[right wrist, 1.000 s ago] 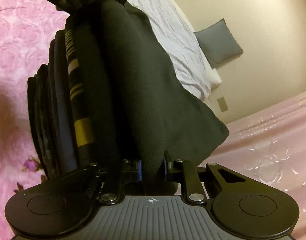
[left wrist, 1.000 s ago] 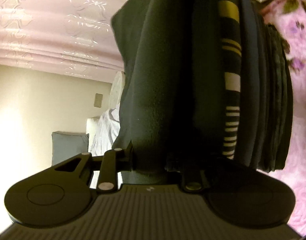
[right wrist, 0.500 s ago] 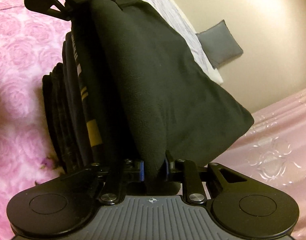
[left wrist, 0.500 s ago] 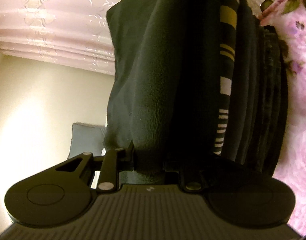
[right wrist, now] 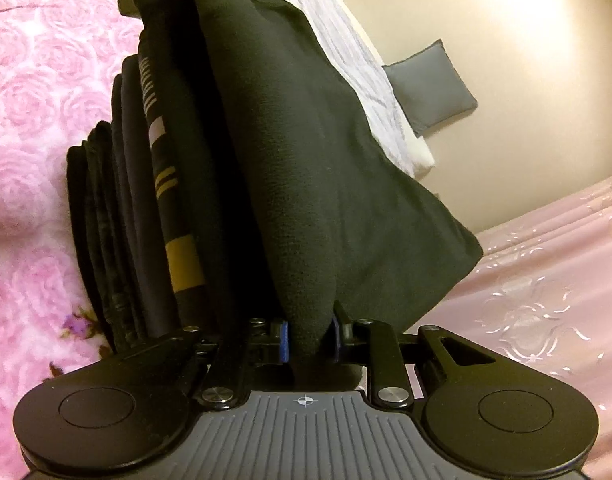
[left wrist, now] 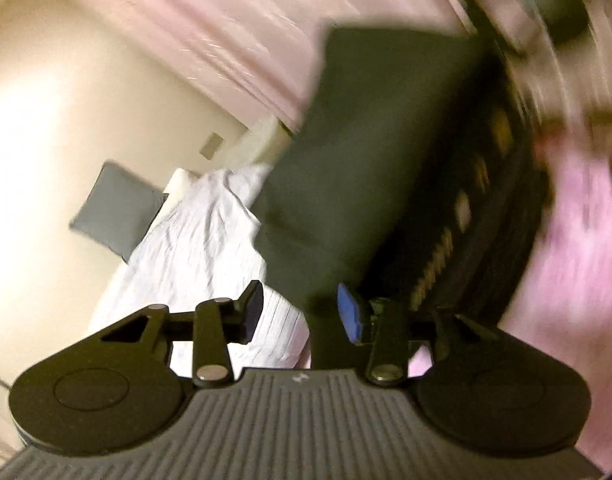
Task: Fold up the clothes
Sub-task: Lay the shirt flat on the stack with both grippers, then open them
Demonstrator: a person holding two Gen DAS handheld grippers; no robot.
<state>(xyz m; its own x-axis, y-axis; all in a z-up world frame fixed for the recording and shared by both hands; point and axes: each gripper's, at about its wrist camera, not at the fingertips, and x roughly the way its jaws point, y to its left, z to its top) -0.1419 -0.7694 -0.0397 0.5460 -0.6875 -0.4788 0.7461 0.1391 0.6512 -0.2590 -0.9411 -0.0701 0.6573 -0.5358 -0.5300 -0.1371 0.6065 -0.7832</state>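
**Fleece on top of the folded pile, one gripper off it**

Bedding first: a pink rose-print blanket fills the left of the right wrist view, and a pale pink embroidered cover fills the lower right. Far off there's a white quilt running up to a cream wall, with a grey pillow leaning against that wall.

On the blanket sits a stack of folded clothes, all dark, with one striped piece showing yellow and white bands along its edge. A dark fleece garment lies against the stack on its right side, its loose corner hanging out toward the embroidered cover.

The right gripper is clamped on the near folded edge of the fleece; both blue pads press into the cloth.

The left gripper has just been opening. Its jaws stand apart, and a bit of the fleece edge shows in the gap beside the right blue pad, not squeezed. That view is pretty blurred, so I can't tell if the cloth touches the pad.
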